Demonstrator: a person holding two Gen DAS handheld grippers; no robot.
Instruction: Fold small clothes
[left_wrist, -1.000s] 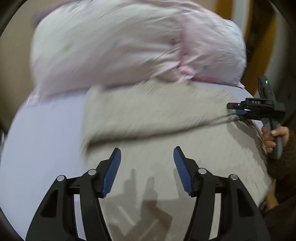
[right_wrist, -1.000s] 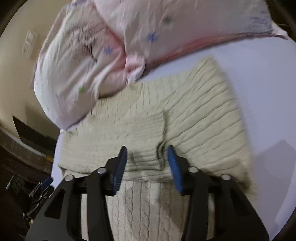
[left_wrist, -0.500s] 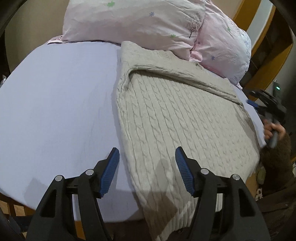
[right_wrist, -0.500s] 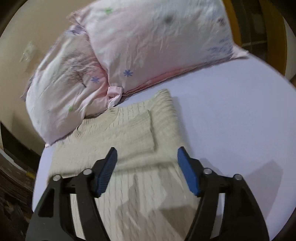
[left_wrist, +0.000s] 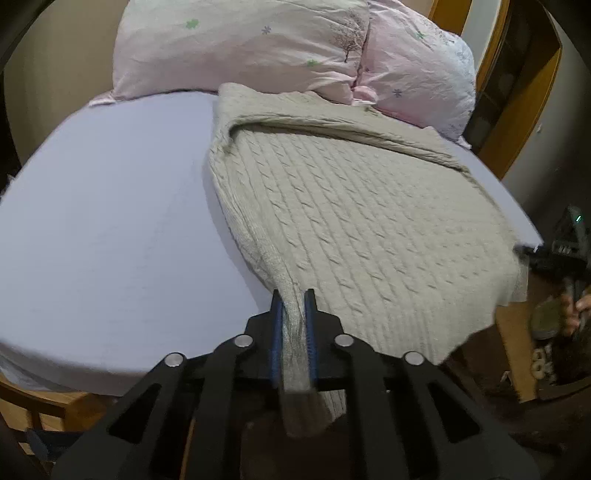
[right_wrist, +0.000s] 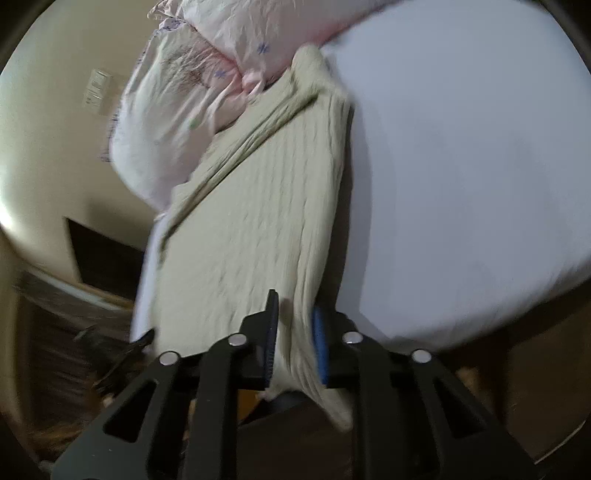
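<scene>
A beige cable-knit sweater lies spread on a lavender bed sheet, its near hem hanging over the bed's front edge. My left gripper is shut on the sweater's near left hem corner. My right gripper is shut on the sweater at its near hem, seen blurred in the right wrist view. The right gripper also shows in the left wrist view at the sweater's right corner. A folded-over band of the sweater lies across its far end.
Two pale pink pillows lie at the head of the bed, touching the sweater's far end. The wooden bed frame shows below the front edge. A wooden door frame stands at the right. The sheet stretches beside the sweater.
Both grippers have gone from open above the sweater to shut on its near hem at the bed's front edge. The hem is now gathered between each pair of fingers.
</scene>
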